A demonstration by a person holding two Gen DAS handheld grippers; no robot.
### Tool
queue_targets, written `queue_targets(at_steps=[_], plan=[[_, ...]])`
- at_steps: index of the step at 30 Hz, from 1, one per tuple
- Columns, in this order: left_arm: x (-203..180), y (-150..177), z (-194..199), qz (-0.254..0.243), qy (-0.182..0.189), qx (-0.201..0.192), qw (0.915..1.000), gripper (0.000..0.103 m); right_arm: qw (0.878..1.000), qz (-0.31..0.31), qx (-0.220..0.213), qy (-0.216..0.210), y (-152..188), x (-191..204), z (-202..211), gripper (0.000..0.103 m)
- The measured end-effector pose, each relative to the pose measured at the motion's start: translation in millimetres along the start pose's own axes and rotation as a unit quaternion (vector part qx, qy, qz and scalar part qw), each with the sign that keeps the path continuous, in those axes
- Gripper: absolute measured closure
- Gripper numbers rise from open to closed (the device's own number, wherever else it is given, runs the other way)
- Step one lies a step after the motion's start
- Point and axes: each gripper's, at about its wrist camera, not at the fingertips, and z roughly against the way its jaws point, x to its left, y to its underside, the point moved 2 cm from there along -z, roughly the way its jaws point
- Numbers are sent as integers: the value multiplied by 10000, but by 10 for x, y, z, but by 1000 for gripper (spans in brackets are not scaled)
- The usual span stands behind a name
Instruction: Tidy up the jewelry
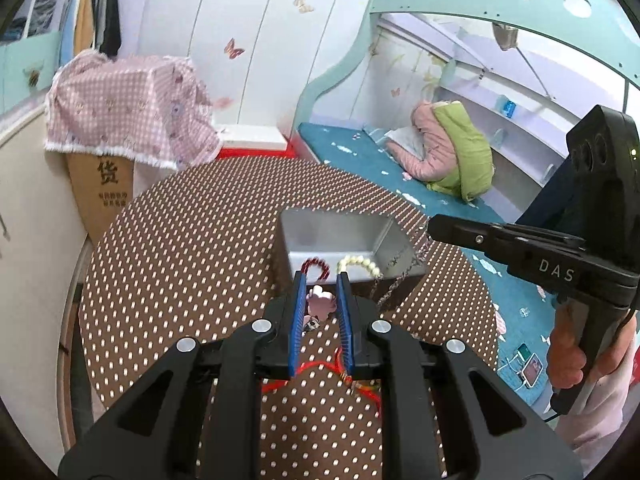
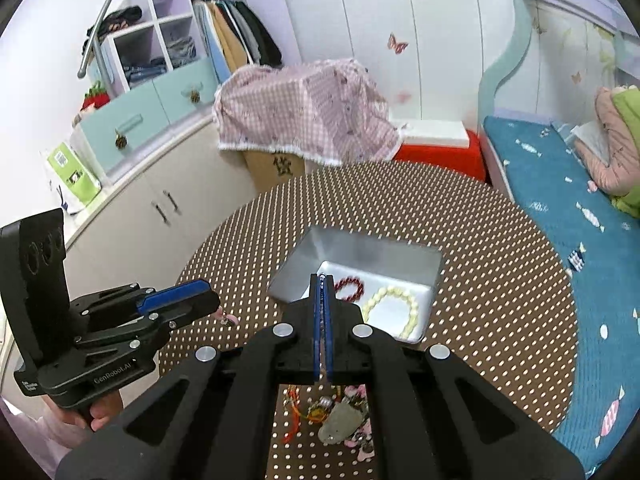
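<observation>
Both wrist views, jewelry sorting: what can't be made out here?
- Right gripper: fingers pressed together; the silver chain hangs below it in the left wrist view, but the right wrist view does not show the pinch.
- Pile of jewelry: right wrist view, partly hidden under the gripper body; pieces tangled and indistinct.
- Pink charm: left wrist view, between the left gripper fingers; contact unclear.
- Metal tray: near corner hidden by the fingers.

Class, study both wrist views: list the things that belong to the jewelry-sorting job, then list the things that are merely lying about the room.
Belongs to the job:
metal tin
red bead bracelet
pearl bracelet
silver chain
pink charm
jewelry pile
left gripper
right gripper

Lying about:
pink checked cloth
cardboard box
pink jacket
hanging clothes
</observation>
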Motion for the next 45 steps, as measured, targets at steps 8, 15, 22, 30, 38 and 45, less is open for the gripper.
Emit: queue_targets(at_steps=[8,15,22,30,38,45], plan=[[-194,-394,-78,-310,85,-283,9991,87,9991,-59,-413,78,-206,-152,166,103],[-256,-618,-267,-364,164,-348,9986,87,9985,-76,-528,119,-338,-258,141,102],[-223,-596,-642,-204,130,34,9997,87,9994,-323,-144,53,-259,-452,-137,102],[-162,-433,-925,-77,100,402,9991,87,9980,-526,346,-27,-98,-562,-418,102],[-98,-320,-1003,29,18,617,9981,86,9974,-462,410,370,-52,-553,-400,47],[-36,-251,-934,138,-7,645,9978,83,9969,-479,433,445,17,-583,-339,47]])
